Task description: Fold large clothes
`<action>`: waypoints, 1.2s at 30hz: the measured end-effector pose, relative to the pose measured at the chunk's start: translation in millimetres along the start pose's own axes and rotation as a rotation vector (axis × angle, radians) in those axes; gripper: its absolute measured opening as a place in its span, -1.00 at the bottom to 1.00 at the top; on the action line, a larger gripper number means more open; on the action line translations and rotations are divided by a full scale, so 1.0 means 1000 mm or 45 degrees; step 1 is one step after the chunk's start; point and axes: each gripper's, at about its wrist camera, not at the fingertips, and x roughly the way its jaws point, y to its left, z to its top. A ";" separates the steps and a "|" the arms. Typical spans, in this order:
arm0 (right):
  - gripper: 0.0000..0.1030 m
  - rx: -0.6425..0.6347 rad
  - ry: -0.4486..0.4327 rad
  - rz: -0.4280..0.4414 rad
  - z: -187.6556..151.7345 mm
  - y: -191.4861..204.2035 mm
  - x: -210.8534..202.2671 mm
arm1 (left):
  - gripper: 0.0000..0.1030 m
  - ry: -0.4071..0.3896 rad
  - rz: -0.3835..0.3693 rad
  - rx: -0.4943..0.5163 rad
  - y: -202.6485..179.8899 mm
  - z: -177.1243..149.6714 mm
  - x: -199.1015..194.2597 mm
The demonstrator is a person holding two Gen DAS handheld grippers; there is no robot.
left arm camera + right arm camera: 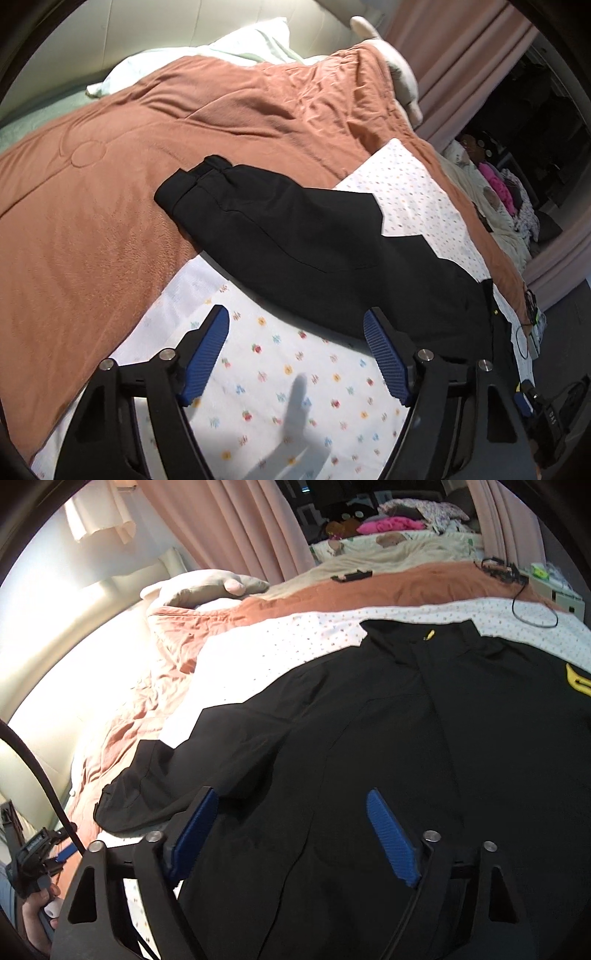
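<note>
The black jacket [388, 738] is spread flat on a flowered sheet [288, 387] over the bed. Its sleeve [266, 225] runs away from the left hand-held gripper [295, 354], which is held wide and empty just short of it. The right hand-held gripper [295, 834], likewise wide, is over the jacket's body. Beyond the jacket, an orange quilt [110, 177], pillows and pink curtains [229, 528] are seen.

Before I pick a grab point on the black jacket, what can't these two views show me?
- Black jacket hem: right wrist view, cut off by the bottom edge behind the right gripper.
- Its far sleeve: cut off at the right edge there.
- Yellow emblem: clipped by that edge, unreadable.
- Jacket body: left wrist view, hidden beyond the right edge; only one sleeve shows above the left gripper.
</note>
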 end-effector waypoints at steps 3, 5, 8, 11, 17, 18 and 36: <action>0.09 0.016 0.055 0.024 0.009 -0.001 0.025 | 0.27 0.028 0.012 -0.035 0.008 0.007 0.023; 0.00 0.026 0.075 0.031 0.013 -0.002 0.038 | 0.24 0.049 0.036 -0.038 0.012 0.012 0.040; -0.28 0.074 0.120 0.056 0.021 -0.006 0.062 | 0.14 0.079 0.102 -0.065 0.023 0.017 0.063; -0.47 0.123 0.147 0.099 0.028 -0.008 0.085 | -0.14 0.043 0.132 -0.058 0.026 0.025 0.073; -0.59 0.210 0.188 0.180 0.034 -0.013 0.123 | -0.87 -0.046 0.145 -0.001 0.020 0.046 0.065; -0.59 0.227 0.202 0.205 0.034 -0.015 0.132 | -0.89 -0.074 0.141 0.020 0.016 0.050 0.059; 0.07 0.415 0.259 0.349 0.049 -0.050 0.159 | -0.94 -0.370 -0.144 0.394 -0.177 0.095 -0.080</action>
